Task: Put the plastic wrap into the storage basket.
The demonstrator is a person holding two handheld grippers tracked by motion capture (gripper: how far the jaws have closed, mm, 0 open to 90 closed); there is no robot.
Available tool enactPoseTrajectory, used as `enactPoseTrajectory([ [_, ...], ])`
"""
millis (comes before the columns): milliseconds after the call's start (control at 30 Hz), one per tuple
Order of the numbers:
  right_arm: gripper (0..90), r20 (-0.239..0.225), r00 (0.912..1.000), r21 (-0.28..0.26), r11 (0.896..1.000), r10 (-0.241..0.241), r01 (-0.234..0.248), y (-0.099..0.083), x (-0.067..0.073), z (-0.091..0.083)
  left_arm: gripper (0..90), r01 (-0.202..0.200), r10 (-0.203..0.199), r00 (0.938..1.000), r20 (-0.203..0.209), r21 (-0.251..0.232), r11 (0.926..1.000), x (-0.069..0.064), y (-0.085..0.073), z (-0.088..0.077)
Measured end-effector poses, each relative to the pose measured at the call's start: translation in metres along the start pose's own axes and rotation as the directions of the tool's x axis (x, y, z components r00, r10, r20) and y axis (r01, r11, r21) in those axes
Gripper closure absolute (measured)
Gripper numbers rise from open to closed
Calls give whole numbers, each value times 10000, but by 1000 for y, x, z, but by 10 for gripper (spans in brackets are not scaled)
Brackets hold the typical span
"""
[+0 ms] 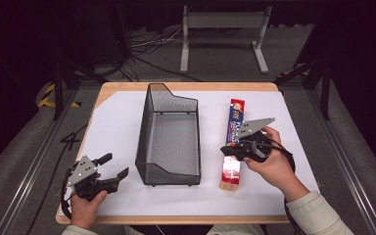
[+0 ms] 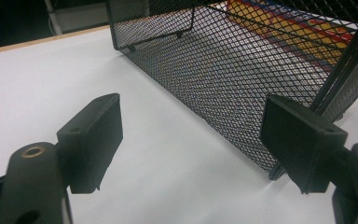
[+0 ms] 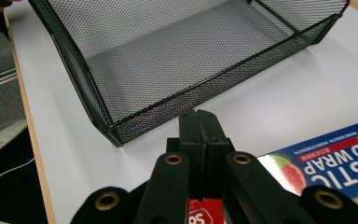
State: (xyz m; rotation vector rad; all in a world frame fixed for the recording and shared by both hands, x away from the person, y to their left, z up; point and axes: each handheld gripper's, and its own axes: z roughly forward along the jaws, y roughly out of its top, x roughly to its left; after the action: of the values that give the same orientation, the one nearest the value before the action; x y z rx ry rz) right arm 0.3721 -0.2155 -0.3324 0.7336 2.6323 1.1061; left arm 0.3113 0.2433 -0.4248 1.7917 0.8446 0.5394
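A black wire-mesh basket point(image 1: 144, 132) stands empty in the middle of the table, long side running away from me. To its right lies a long blue and red plastic food wrap box point(image 1: 236, 115). My right gripper point(image 1: 226, 150) hovers over the box's near half, pointing at the basket, jaws shut with nothing between them. In the right gripper view the shut jaws point(image 3: 199, 115) sit above the box point(image 3: 335, 163), facing the basket point(image 3: 214, 81). My left gripper point(image 1: 116, 165) rests open at the front left. Its view point(image 2: 196, 135) looks at the basket's side wall point(image 2: 242, 60), the box point(image 2: 289, 28) visible through the mesh.
A white sheet point(image 1: 112, 122) covers the wooden tabletop point(image 1: 186, 86). Beyond the far edge a grey metal stand point(image 1: 223, 22) and loose cables point(image 1: 147, 46) lie on the dark floor. Metal rails point(image 1: 24, 171) run along both sides of the table.
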Motion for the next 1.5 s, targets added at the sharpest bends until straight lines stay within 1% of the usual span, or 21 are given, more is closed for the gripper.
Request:
enactPoseTrajectory([
  [33,900,-36,10000,52,10000,-9,9,-1,1,3,219,-62,62,10000,-17,32,10000,0,0,0],
  [133,900,-179,9998,238,9997,42,-37,-6,3,15,219,-2,2,10000,-44,6,10000,0,0,-1],
  [167,900,-225,9997,307,9995,48,-42,-8,4,19,219,-68,68,10000,-56,18,10000,0,0,-1],
  [233,900,-321,9995,435,9990,46,-32,-11,5,25,219,-74,74,10000,-58,20,10000,0,0,-1],
  [300,900,-349,9994,678,9977,-2,26,-14,7,32,219,-87,87,9999,-60,35,10000,0,0,-1],
  [500,900,-370,9993,1036,9946,-68,106,-17,9,42,219,-56,56,10000,-75,35,10000,0,0,0],
  [567,900,-438,9990,1309,9913,-76,133,-19,9,48,219,-81,81,9999,-77,51,10000,0,0,0],
  [700,900,-436,9988,1659,9858,-205,274,-21,11,54,220,-150,151,9998,-94,114,9998,0,0,0],
  [800,898,-409,9986,1854,9818,-334,405,-22,11,59,221,-180,181,9998,-107,132,9998,0,0,1],
  [867,898,-442,9984,1917,9806,-338,417,-22,12,61,221,-193,195,9998,-102,146,9997,0,0,1],
  [900,898,-437,9981,2081,9767,-440,522,-22,13,64,221,-195,196,9998,-90,156,9997,-1,0,1],
  [933,898,-437,9981,2081,9767,-440,522,-22,13,64,221,-195,196,9998,-90,156,9997,-1,0,1],
  [1000,899,-430,9979,2217,9735,-487,571,-22,14,66,221,-189,190,9998,-94,157,9997,-1,0,1],
  [1033,900,-391,9977,2397,9688,-558,636,-22,15,69,221,-193,194,9998,-99,160,9997,-1,0,1],
  [1067,900,-381,9976,2478,9666,-578,655,-22,15,70,221,-203,205,9997,-101,170,9996,-1,0,1],
  [1200,900,-420,9976,2503,9660,-554,642,-22,16,71,221,-171,173,9998,-107,162,9997,-1,0,1],
  [1300,900,-307,9977,2550,9646,-610,668,-22,17,71,221,-158,160,9998,-113,144,9998,-1,1,2],
  [1467,900,-271,9976,2575,9638,-639,687,-22,18,68,221,-243,245,9996,-112,163,9996,-1,1,3],
  [1500,900,-276,9976,2611,9628,-642,692,-23,18,67,221,-210,212,9997,-117,169,9996,-1,1,3],
])
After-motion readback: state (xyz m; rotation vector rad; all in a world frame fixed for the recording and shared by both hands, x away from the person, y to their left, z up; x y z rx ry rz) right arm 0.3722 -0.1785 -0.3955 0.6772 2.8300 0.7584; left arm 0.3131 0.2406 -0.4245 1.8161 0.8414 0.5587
